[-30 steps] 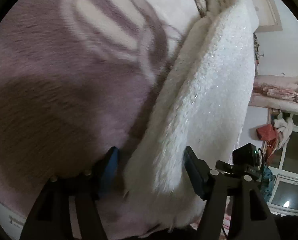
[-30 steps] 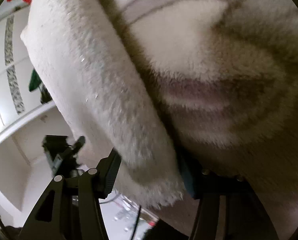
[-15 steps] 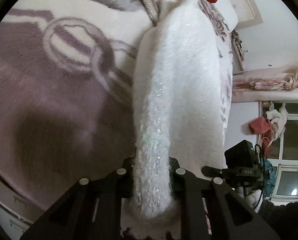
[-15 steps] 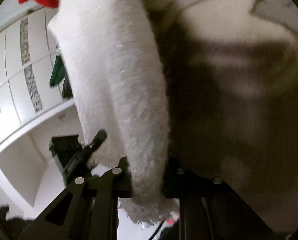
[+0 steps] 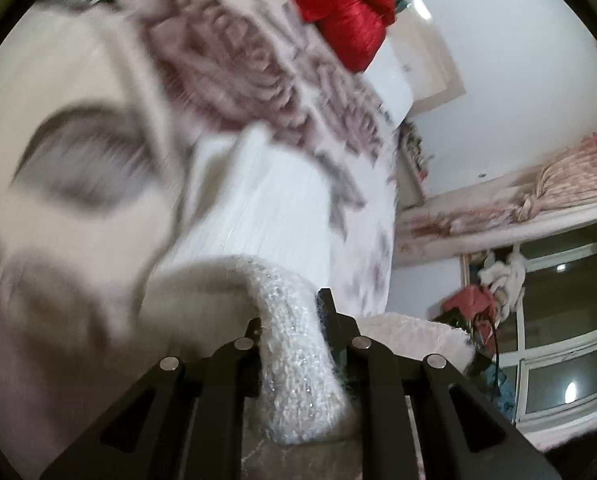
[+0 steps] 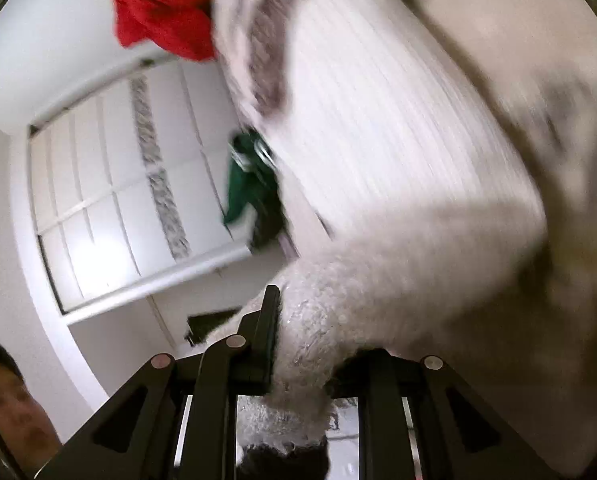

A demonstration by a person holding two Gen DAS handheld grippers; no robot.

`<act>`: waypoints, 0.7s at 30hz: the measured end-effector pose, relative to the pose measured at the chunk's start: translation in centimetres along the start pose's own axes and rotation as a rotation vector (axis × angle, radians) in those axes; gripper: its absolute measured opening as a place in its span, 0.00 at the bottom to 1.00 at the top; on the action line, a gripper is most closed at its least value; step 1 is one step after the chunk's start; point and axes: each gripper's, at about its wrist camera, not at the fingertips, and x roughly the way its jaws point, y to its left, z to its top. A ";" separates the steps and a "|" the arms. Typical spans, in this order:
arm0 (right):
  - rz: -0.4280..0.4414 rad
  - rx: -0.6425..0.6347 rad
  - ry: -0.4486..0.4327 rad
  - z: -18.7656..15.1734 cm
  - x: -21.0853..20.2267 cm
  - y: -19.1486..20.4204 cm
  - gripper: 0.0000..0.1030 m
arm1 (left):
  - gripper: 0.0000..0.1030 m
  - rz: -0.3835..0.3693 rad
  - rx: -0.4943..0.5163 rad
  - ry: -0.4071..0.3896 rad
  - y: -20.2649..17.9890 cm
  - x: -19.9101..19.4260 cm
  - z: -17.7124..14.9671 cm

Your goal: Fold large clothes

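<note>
A fluffy white sparkly garment [image 5: 282, 208] lies on a bed blanket and is lifted at its near edge. My left gripper [image 5: 294, 328] is shut on one corner of it, with the fabric bunched between the fingers. My right gripper [image 6: 310, 344] is shut on another corner of the same white garment [image 6: 398, 152], which curls over from the bed toward the fingers. Both views are blurred by motion.
The bed is covered by a cream and mauve patterned blanket [image 5: 78, 128]. A red cloth [image 5: 346, 12] lies at the far end, also in the right wrist view [image 6: 162, 8]. A white wardrobe [image 6: 110, 184], a green item [image 6: 246, 184], a window [image 5: 558, 352] and a person's face [image 6: 10, 400] show around.
Both grippers closed on the white garment's edge one second ago, then lifted it off the blanket and carried it toward the far end of the bed; the garment now curls over itself.
</note>
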 end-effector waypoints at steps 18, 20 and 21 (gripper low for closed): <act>-0.011 0.392 -0.148 21.8 9.6 -7.4 0.16 | 0.16 0.072 -0.110 0.193 6.0 17.1 15.0; 0.030 0.403 -0.113 22.2 10.0 -6.0 0.20 | 0.17 0.066 -0.137 0.195 5.1 15.4 14.9; 0.066 0.379 -0.098 22.1 9.9 -4.8 0.23 | 0.17 0.060 -0.146 0.179 4.7 14.5 14.9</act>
